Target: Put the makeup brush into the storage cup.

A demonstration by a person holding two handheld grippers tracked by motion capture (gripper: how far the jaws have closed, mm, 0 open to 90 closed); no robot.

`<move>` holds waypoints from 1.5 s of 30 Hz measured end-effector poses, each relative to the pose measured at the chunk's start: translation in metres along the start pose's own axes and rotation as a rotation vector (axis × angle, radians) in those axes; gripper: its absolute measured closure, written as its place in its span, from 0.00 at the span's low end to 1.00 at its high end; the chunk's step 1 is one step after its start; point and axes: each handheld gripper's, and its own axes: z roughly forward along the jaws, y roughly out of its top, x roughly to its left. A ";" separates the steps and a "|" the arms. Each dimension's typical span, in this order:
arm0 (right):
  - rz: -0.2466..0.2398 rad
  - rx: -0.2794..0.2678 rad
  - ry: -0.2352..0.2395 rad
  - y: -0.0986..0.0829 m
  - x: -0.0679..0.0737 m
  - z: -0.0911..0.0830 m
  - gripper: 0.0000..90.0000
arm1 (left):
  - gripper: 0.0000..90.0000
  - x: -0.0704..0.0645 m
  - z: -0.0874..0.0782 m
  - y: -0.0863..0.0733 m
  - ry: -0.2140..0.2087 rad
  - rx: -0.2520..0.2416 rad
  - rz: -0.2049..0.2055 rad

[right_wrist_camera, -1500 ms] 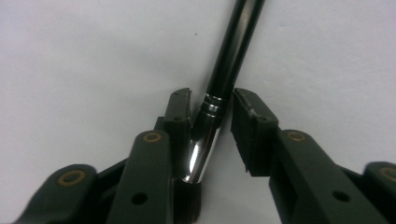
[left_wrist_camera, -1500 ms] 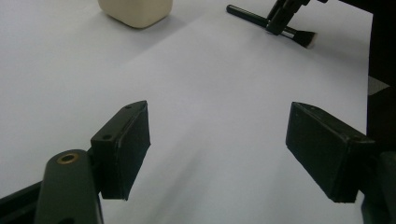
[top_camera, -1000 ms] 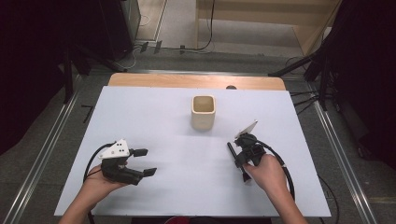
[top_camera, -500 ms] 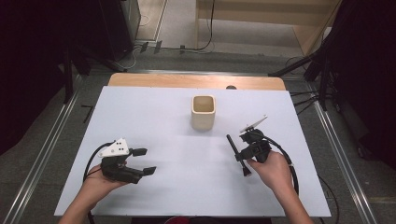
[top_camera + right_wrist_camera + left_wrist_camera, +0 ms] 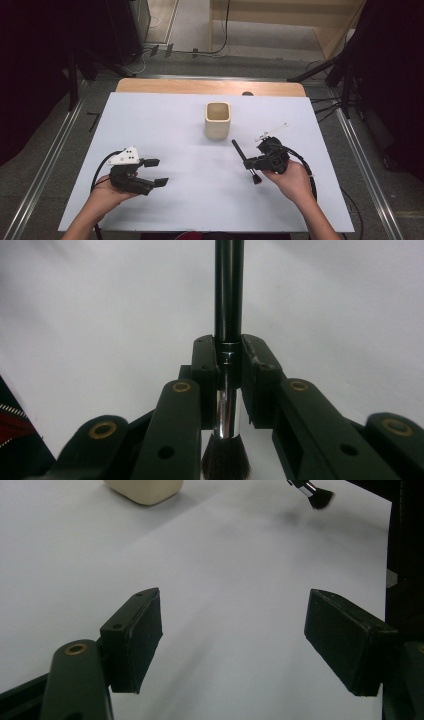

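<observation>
On the white worktop (image 5: 170, 125), the left claw (image 5: 156, 172) sits near the front-left, its jaws spread wide and holding nothing. Farther back stands a cream cup (image 5: 218, 120). To the right, the right claw (image 5: 248, 162) is clamped on a black makeup brush (image 5: 244, 160) at its metal ferrule, with the handle pointing toward the cup and the bristles toward the person.

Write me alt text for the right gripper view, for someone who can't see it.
The right gripper has its two black jaws shut on a makeup brush, clamping its silver ferrule. The black handle points straight up and away, the dark bristles sit at the bottom edge, and a plain white table lies behind.
</observation>
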 end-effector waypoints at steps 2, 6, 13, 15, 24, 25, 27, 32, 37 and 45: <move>-0.020 -0.006 0.013 0.000 0.000 -0.001 0.88 | 0.26 -0.001 0.001 0.001 -0.007 0.003 0.002; -0.061 -0.016 0.032 0.001 0.002 -0.004 0.88 | 0.26 -0.002 0.003 0.002 -0.015 0.009 0.002; -0.135 0.007 0.055 0.005 0.005 -0.009 0.88 | 0.26 -0.005 0.008 0.007 -0.031 0.021 0.014; -0.153 0.014 0.064 0.005 0.006 -0.011 0.88 | 0.26 -0.006 0.010 0.008 -0.037 0.026 0.016; -0.229 0.084 0.091 0.010 0.015 -0.010 0.88 | 0.26 -0.010 0.018 0.017 -0.050 0.071 0.036; -0.246 0.091 0.096 0.011 0.016 -0.008 0.88 | 0.26 -0.010 0.018 0.017 -0.050 0.071 0.036; -0.250 0.098 0.101 0.012 0.018 -0.008 0.88 | 0.26 -0.012 0.019 0.019 -0.058 0.082 0.041; -0.323 0.149 0.117 0.019 0.028 -0.002 0.88 | 0.26 -0.017 0.021 0.026 -0.070 0.104 0.061; -0.414 0.192 0.114 0.026 0.038 0.002 0.88 | 0.26 -0.020 0.023 0.031 -0.081 0.122 0.072; -0.462 0.239 0.109 0.034 0.043 0.007 0.88 | 0.25 -0.021 0.026 0.041 -0.083 0.136 0.078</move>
